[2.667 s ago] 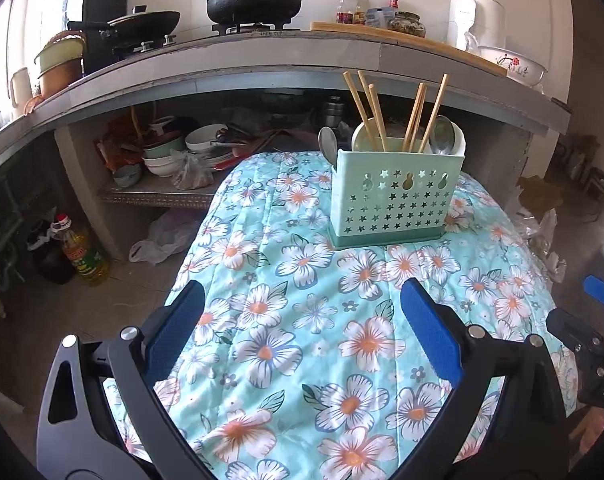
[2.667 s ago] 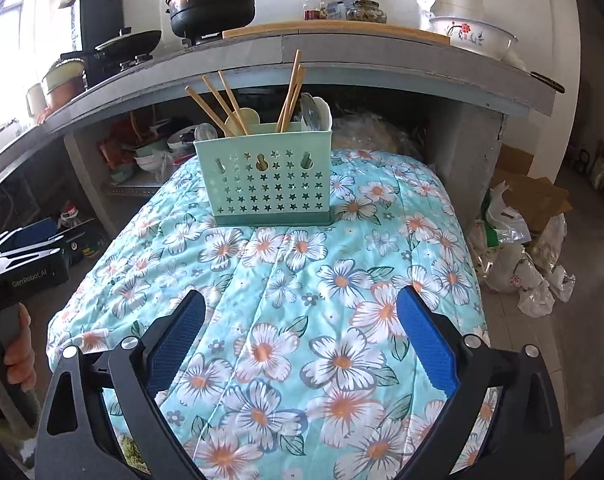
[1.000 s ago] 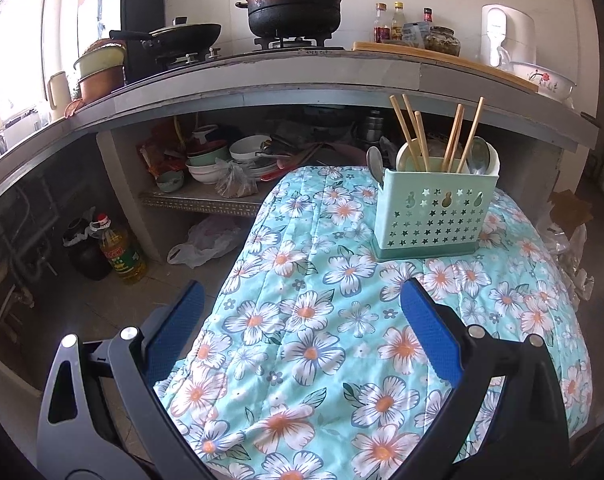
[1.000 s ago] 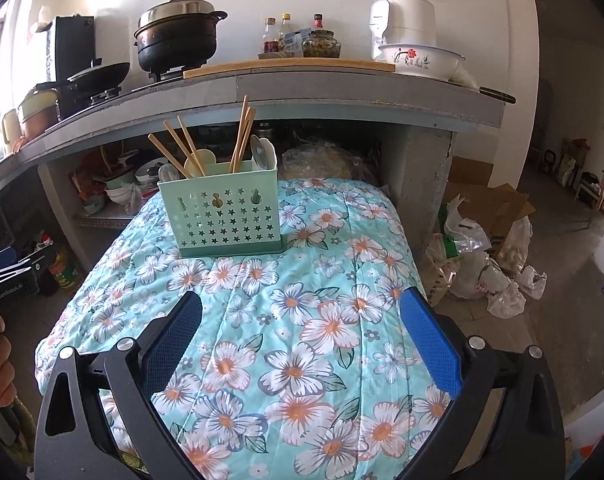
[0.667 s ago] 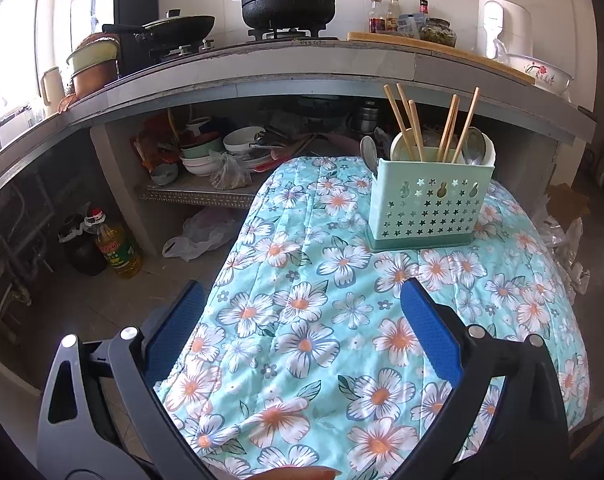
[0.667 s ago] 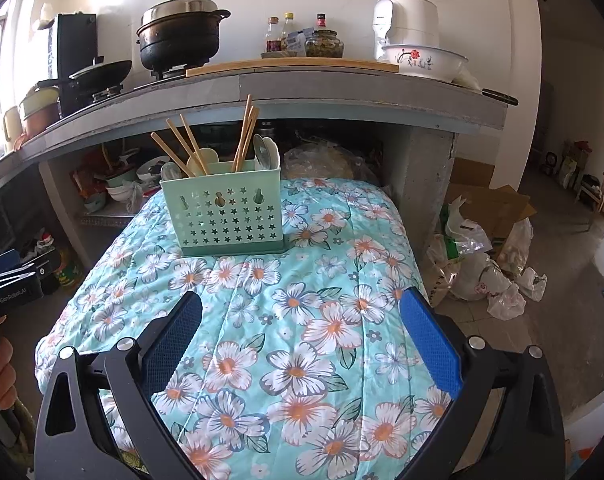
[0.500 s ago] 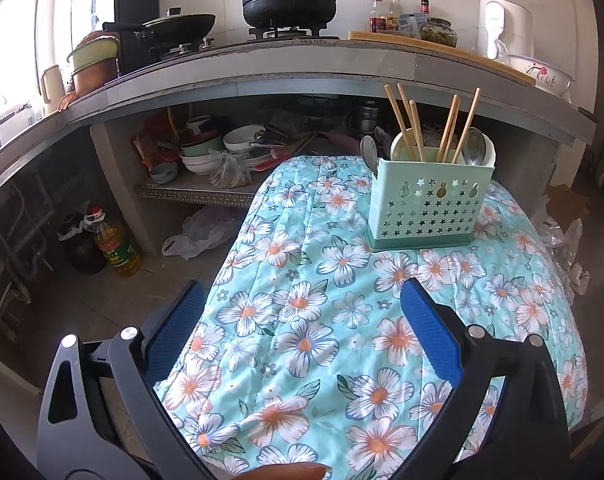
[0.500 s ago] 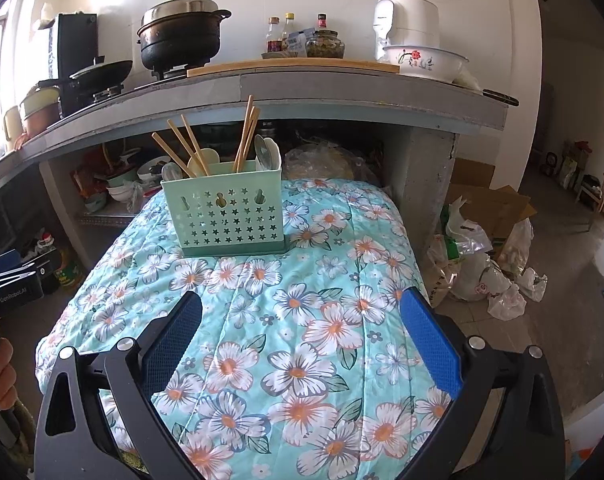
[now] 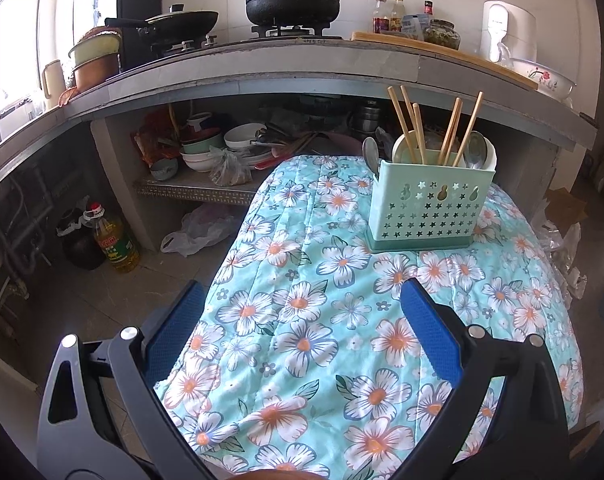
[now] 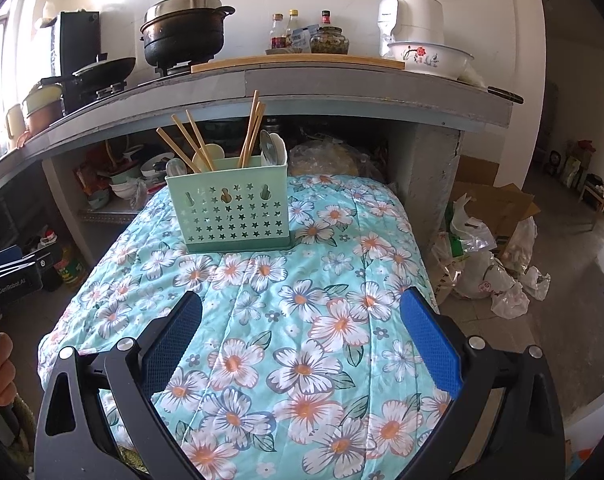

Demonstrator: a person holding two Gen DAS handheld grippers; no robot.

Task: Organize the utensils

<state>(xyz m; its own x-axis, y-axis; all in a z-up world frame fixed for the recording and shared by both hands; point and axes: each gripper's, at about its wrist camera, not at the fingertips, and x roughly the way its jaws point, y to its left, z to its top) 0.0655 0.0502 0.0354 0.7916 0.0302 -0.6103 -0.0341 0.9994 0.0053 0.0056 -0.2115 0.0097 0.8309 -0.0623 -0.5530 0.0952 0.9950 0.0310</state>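
The perforated plastic utensil caddy (image 10: 230,210) was mint green with star-shaped cutouts. The quilted cloth (image 10: 302,320) was turquoise with white, orange-centred flowers. The wooden chopsticks (image 10: 250,136) were tan. Gripper pads (image 10: 429,340) were blue.

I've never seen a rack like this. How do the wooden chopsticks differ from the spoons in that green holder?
The chopsticks are thin, tan wooden sticks that rise high above the green holder and lean apart; the spoons are broad, rounded, pale or metallic, and only their bowls peek just over the rim. Both stand inside the holder on the floral cloth.
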